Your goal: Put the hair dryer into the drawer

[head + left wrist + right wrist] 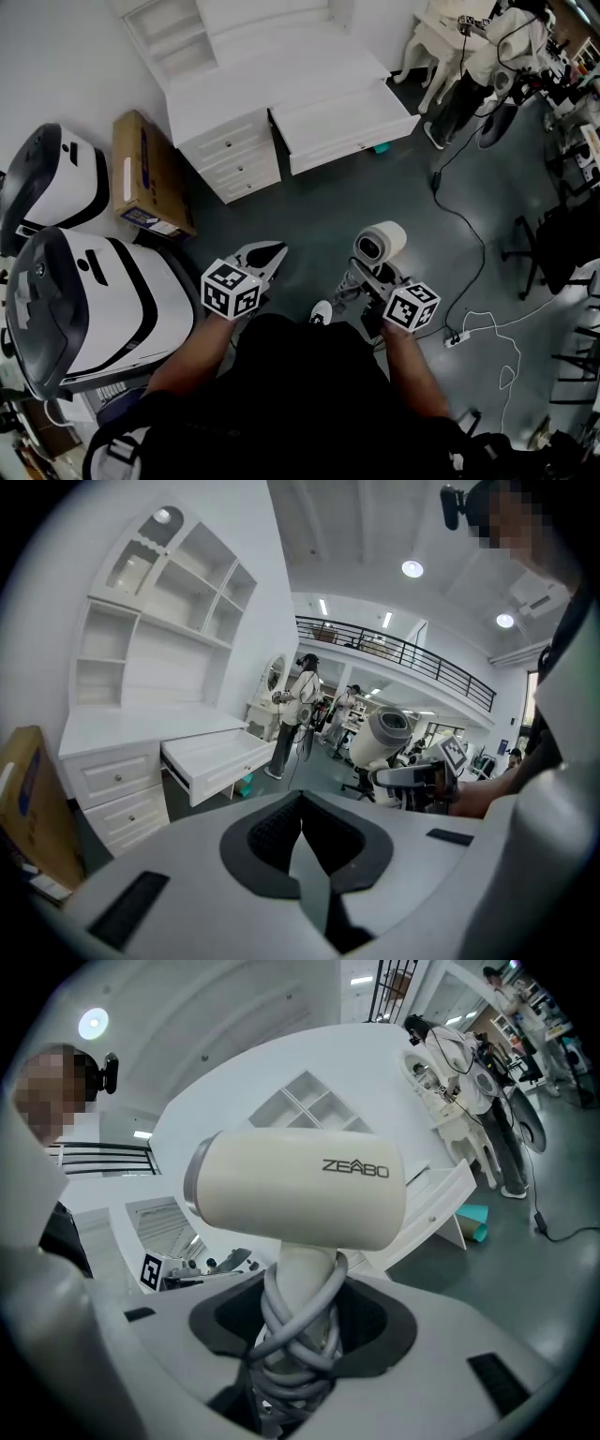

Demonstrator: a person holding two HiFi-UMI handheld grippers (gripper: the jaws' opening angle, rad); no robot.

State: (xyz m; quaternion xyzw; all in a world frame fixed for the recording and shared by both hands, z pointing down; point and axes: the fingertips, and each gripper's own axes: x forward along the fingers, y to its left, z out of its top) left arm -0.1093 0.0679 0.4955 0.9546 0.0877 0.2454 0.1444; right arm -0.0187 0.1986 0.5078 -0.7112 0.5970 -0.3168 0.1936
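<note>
Grey floor (375,187) stretches before a white bench (281,84) whose drawer (342,117) stands open, and well short of it the right tool (291,1358) pinches the hair dryer (300,1190) by its cord-wound handle, while the left tool (302,803) is pressed together, empty.

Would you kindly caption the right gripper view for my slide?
Right tongs hold the hair dryer by its handle.
</note>
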